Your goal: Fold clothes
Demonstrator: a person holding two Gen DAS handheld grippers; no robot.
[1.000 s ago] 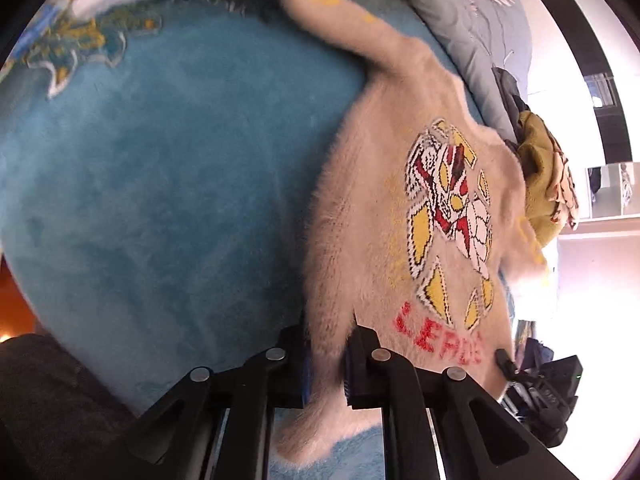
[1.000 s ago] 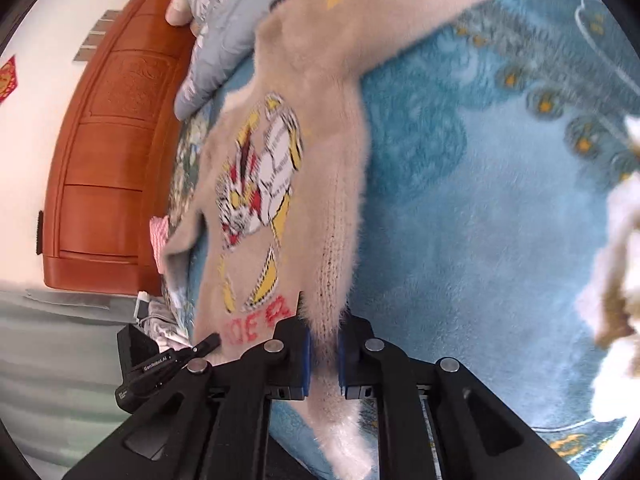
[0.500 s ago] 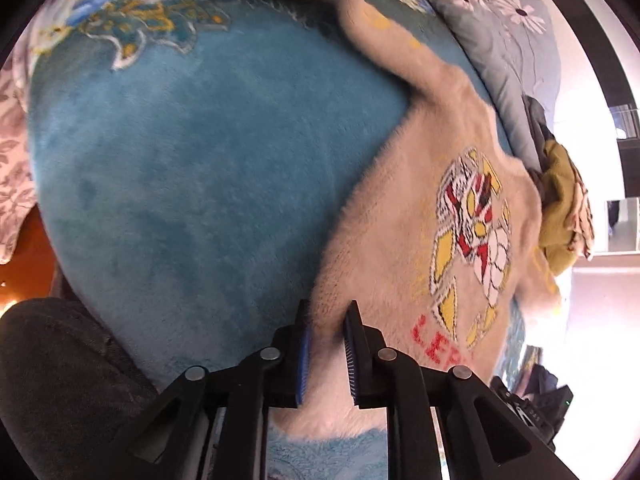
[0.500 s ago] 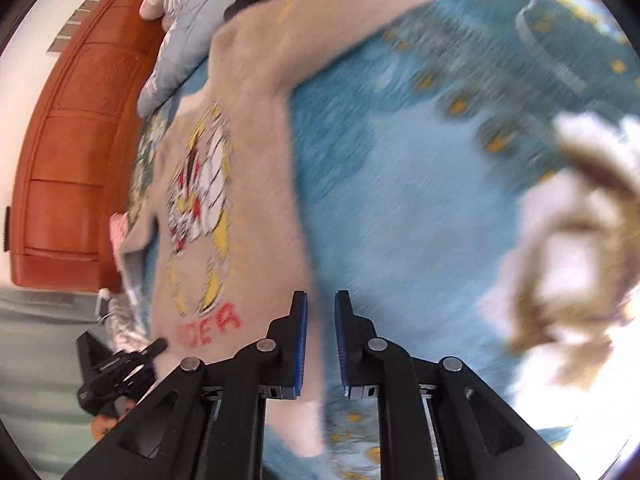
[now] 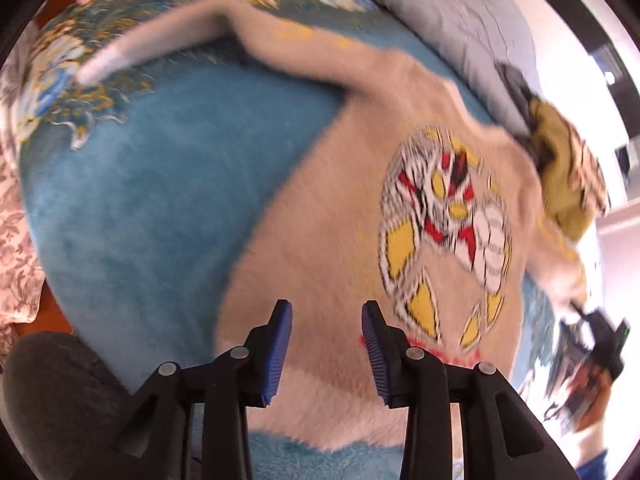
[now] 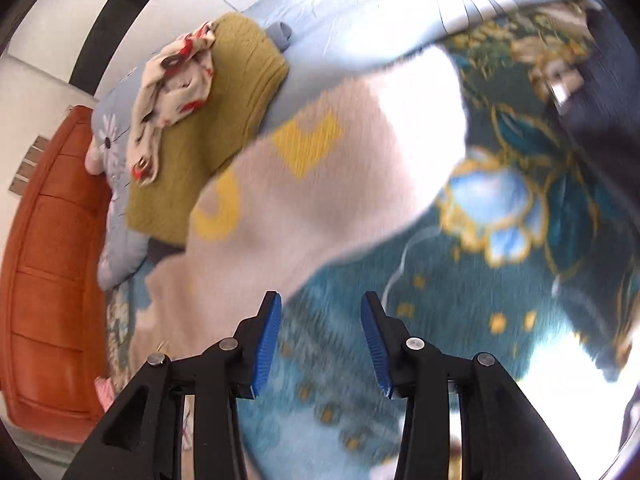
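A: In the left wrist view, the left gripper is hovering with its jaws spread wide, pinching nothing. The beige sweater is lying face up on the blue plush blanket, its hem just past the jaws and its cartoon print at two o'clock.

B: And one sleeve is trailing off toward eleven o'clock. If the fold is starting now, that sleeve is likely dragging and bunching.

A: In the right wrist view, the right gripper is also gaping, empty, over blanket. The other sleeve is running from nine toward one o'clock.

B: It is lying against the olive knit at ten o'clock. A careless pinch there is risking catching both garments, and the blur is hinting at fast motion.
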